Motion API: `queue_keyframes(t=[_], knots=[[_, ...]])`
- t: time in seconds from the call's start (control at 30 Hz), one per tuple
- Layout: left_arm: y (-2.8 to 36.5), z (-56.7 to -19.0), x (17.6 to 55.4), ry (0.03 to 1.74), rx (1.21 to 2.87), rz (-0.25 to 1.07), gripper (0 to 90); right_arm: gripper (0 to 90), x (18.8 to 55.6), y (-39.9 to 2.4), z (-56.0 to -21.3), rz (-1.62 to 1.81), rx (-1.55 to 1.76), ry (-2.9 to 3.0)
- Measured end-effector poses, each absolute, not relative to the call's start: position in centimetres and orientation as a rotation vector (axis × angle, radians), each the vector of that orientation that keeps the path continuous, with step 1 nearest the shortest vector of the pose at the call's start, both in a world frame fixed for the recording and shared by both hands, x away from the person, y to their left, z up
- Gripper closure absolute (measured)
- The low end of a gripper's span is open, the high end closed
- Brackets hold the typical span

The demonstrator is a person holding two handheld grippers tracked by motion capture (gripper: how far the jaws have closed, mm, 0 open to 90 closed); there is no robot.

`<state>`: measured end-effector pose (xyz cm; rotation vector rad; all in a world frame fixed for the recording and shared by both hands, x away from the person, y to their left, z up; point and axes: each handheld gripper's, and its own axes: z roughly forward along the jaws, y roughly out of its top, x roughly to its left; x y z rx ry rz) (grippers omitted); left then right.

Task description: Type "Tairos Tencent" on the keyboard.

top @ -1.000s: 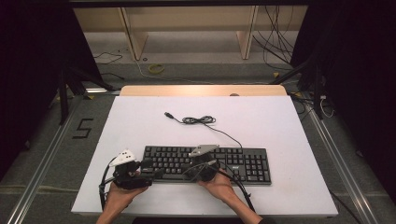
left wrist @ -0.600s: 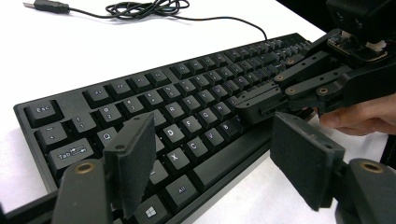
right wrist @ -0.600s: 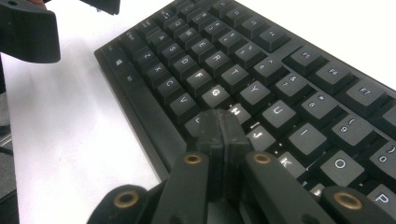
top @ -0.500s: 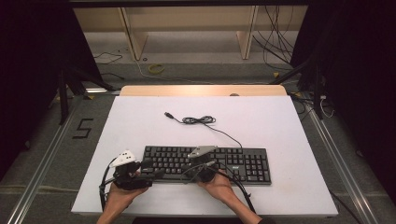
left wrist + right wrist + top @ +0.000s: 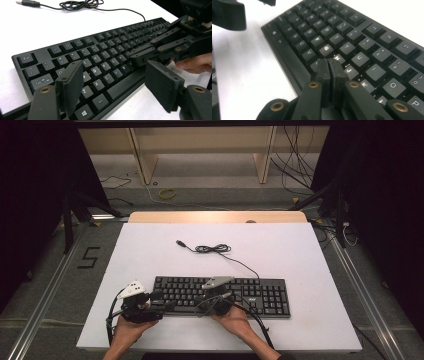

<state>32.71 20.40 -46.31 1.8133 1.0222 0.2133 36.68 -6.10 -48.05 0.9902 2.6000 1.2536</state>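
- The black keyboard point(image 5: 220, 296) is lying flat on the white tabletop point(image 5: 150, 245), toward the 6 o'clock edge of the high view, with its long side running from 9 to 3 o'clock.
- The right tongs point(image 5: 328, 65) are sitting pressed together with nothing between them, tips resting on or just over the keys of the lower letter rows, near the B and N keys.
- The left tongs point(image 5: 113, 82) are standing wide apart and holding nothing, hovering over the keyboard's 9 o'clock end around the lower letter keys and the front rim.
- The keyboard is looking stiff, fairly light and flat; its plastic case may be sliding easily on the smooth tabletop, so a hard poke could be shifting it.
- Single keys are giving under a light tip; for lifting, the short ends or the front rim seem the best places to take hold, never the keycaps.
- Its cable point(image 5: 215, 249) is trailing toward 12 o'clock, coiled loosely, plug lying free, so it could be dragging along.
- Open tabletop is lying at 12, 9 and 3 o'clock; the 6 o'clock edge is close to the keyboard, leaving little room there.
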Motion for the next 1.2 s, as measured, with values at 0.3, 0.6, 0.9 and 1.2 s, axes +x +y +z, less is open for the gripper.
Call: queue_keyframes(t=[0.3,0.6,0.9,1.2], knots=[[20.3,-46.3,32.9,1.027,1.812,0.213,30.8,77.1,36.7,-7.3,-47.1,1.329,1.002,2.561],[20.1,-46.2,33.2,1.033,1.814,0.213,30.8,66.9,36.5,-8.8,-46.9,1.354,1.029,2.542],[19.9,-46.0,33.9,1.048,1.825,0.223,30.8,57.2,36.1,-10.2,-46.3,1.39,1.031,2.518],[19.3,-45.8,34.8,1.059,1.84,0.229,31.1,48.1,35.6,-12.2,-46.0,1.417,1.068,2.482]])
